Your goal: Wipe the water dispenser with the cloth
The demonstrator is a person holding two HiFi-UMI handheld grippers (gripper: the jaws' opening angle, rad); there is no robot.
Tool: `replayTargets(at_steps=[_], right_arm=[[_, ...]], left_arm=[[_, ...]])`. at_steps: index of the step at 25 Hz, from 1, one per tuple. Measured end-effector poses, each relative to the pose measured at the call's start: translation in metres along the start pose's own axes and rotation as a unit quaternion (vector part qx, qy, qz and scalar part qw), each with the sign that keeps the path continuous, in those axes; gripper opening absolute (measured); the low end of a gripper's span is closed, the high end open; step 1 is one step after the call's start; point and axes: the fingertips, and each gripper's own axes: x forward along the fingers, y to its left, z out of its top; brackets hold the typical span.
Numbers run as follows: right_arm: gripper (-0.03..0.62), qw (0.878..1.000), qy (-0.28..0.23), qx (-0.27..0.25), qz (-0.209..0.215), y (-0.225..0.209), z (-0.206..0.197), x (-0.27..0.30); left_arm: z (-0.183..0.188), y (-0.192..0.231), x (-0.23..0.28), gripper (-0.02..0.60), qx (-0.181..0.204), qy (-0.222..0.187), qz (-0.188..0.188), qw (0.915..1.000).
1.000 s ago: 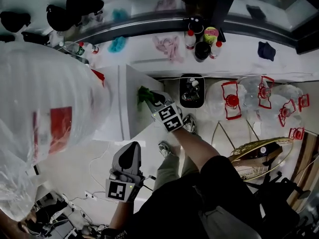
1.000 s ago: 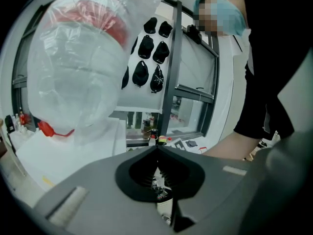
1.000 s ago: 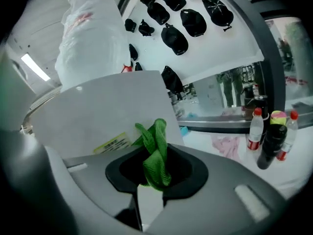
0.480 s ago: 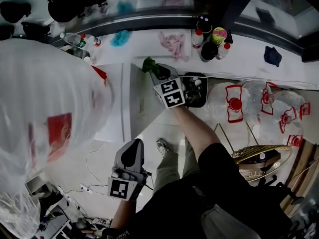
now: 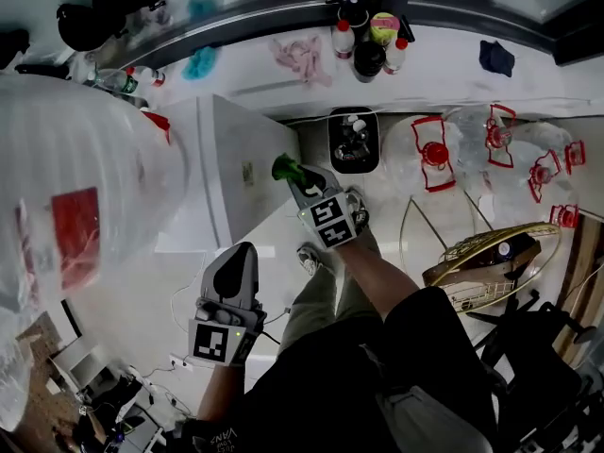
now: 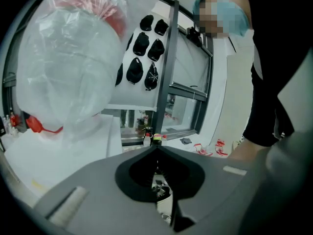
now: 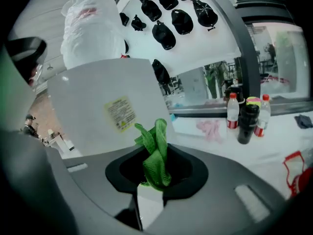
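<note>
Our right gripper point(image 5: 296, 181) has its fingers clamped on the green cloth point(image 7: 155, 153), which is just beside the water dispenser's point(image 7: 93, 99) white side panel, below its yellow label point(image 7: 120, 112). Our left gripper point(image 6: 156, 150) hangs well apart from the dispenser, fingers closed on nothing. We should press the bunched cloth firmly against the panel and sweep in 1 steady stroke.
</note>
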Motion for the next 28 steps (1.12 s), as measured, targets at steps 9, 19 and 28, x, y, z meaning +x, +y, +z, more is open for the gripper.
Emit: replayTargets(at_steps=[9, 19, 28], right_arm=[[0.094, 0.998, 0.024, 0.026, 0.054, 0.079, -0.08, -0.036], [0.092, 0.996, 0.034, -0.026, 0.076, 0.077, -0.054, -0.003], [0.093, 0.993, 0.059, -0.067, 0.079, 0.022, 0.003, 0.064]], left_arm=[[-0.012, -0.022, -0.007, 0.002, 0.038, 0.007, -0.043, 0.9983], [-0.009, -0.018, -0.002, 0.002, 0.031, 0.017, -0.031, 0.9989], [0.007, 0.001, 0.023, 0.002, -0.007, 0.009, 0.009, 0.9999]])
